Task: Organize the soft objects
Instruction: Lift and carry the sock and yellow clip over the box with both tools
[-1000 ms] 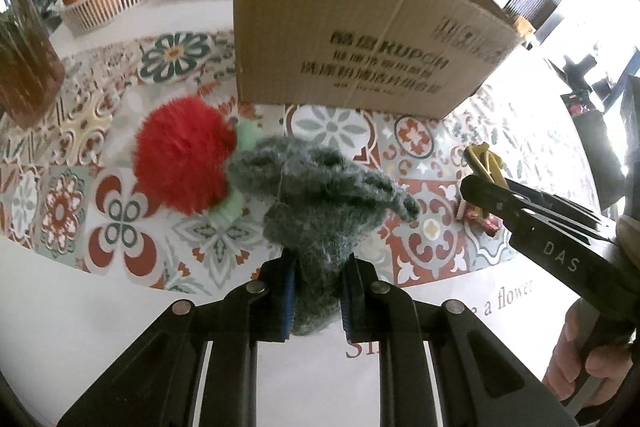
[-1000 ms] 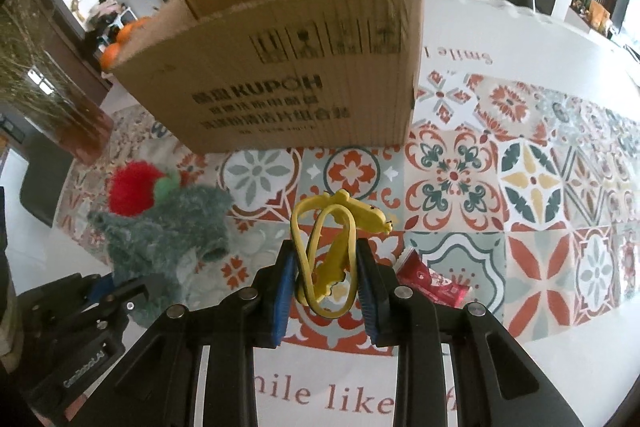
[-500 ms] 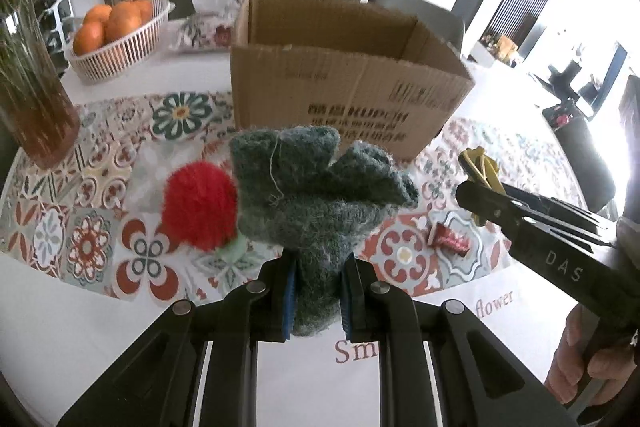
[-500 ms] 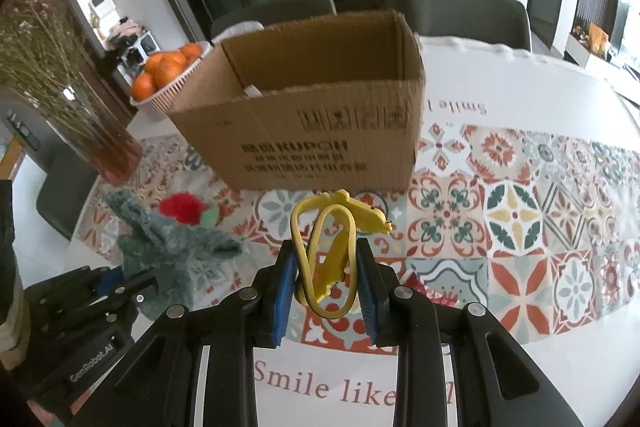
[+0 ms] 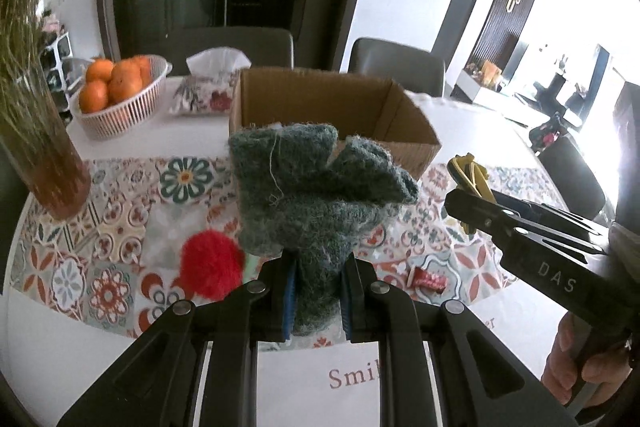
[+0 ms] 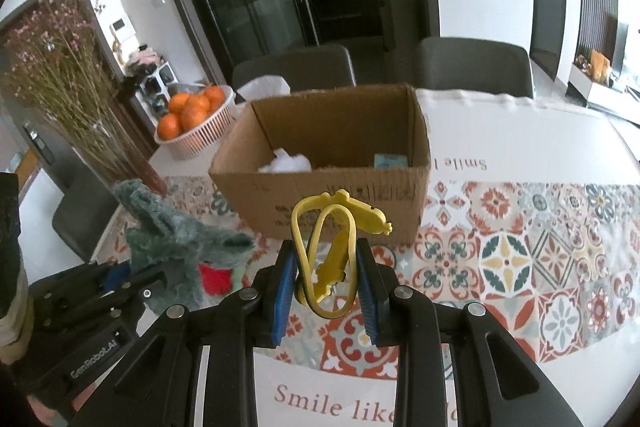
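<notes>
Left tongs (image 5: pixel 316 301): closed tight on the grey-green woolly thing (image 5: pixel 316 195). It sticks up from between the blue pads and is off the table.
Right tongs (image 6: pixel 326 287): closed on the yellow loop toy (image 6: pixel 332 243). The toy stands up between the blue pads, also off the table.
Woolly thing: soft and fuzzy, with floppy folded ends. In the right view it is at the left, in front of the box and lower than its rim.
Yellow toy: thin bendy loops with a small flat piece at the top. In the left view it pokes out of the other tongs at the right.
Box (image 6: pixel 332 155): brown cardboard, open at the top, sitting on the table beyond both tongs. Inside it there is something white (image 6: pixel 286 163) and something light blue (image 6: pixel 390 160).
Red pom-pom (image 5: pixel 212 265): fluffy and round, lying on the table just left of the left tongs, with a bit of pale green beside it.
Small red packet (image 5: pixel 427 279): lying on the table between the two tongs.
Table (image 6: pixel 540 255): covered with a cloth of bright tile patterns and some words.
Basket of oranges (image 5: pixel 120 99): on the far left of the table, near a tissue pack (image 5: pixel 208 87).
Vase (image 5: pixel 52 163): glass, with dry stems, at the left edge.
Hand (image 5: pixel 588 363): holds the handle of the right tongs, low on the right.
</notes>
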`<control>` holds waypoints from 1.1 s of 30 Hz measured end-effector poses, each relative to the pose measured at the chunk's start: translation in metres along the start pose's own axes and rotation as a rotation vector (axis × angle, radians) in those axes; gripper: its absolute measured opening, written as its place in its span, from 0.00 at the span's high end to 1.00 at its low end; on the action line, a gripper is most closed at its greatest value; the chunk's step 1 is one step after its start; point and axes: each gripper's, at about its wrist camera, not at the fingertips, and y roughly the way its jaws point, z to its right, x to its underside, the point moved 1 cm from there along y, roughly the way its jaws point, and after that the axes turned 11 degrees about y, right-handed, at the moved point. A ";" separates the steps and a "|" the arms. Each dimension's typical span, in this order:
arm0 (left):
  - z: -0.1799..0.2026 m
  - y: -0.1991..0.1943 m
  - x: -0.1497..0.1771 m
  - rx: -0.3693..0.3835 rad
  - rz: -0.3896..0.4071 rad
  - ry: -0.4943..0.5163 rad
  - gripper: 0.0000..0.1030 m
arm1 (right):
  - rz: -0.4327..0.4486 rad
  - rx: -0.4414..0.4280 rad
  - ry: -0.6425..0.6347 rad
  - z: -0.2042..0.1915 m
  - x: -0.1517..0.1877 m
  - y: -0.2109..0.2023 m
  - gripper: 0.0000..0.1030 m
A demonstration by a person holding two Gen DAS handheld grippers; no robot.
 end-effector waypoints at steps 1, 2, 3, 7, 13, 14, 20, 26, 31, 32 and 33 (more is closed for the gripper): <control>0.000 -0.002 -0.003 -0.001 0.009 0.004 0.82 | 0.005 -0.003 0.000 -0.001 -0.001 -0.001 0.70; 0.000 -0.005 -0.006 0.000 0.020 0.008 0.82 | 0.013 -0.007 0.000 -0.002 -0.003 -0.004 0.71; -0.001 -0.005 -0.008 0.001 0.026 0.009 0.82 | 0.023 -0.011 0.000 -0.003 -0.006 -0.006 0.71; 0.001 -0.012 -0.019 0.005 0.057 0.022 0.82 | 0.058 -0.027 -0.001 -0.008 -0.016 -0.013 0.70; 0.002 -0.020 -0.035 0.010 0.097 0.038 0.82 | 0.089 -0.053 0.000 -0.013 -0.030 -0.020 0.71; 0.001 -0.020 -0.038 0.010 0.103 0.044 0.82 | 0.094 -0.056 0.002 -0.013 -0.033 -0.021 0.71; 0.002 -0.024 -0.057 -0.003 0.141 0.079 0.82 | 0.122 -0.069 0.004 -0.016 -0.047 -0.025 0.70; 0.001 -0.023 -0.077 -0.010 0.163 0.107 0.82 | 0.137 -0.076 0.010 -0.015 -0.061 -0.024 0.71; -0.003 -0.015 -0.092 -0.019 0.161 0.116 0.82 | 0.146 -0.069 0.003 -0.017 -0.074 -0.019 0.70; -0.004 -0.012 -0.095 -0.020 0.158 0.117 0.82 | 0.148 -0.068 0.002 -0.018 -0.076 -0.018 0.71; -0.004 -0.010 -0.098 -0.016 0.156 0.115 0.82 | 0.148 -0.067 0.000 -0.018 -0.079 -0.017 0.70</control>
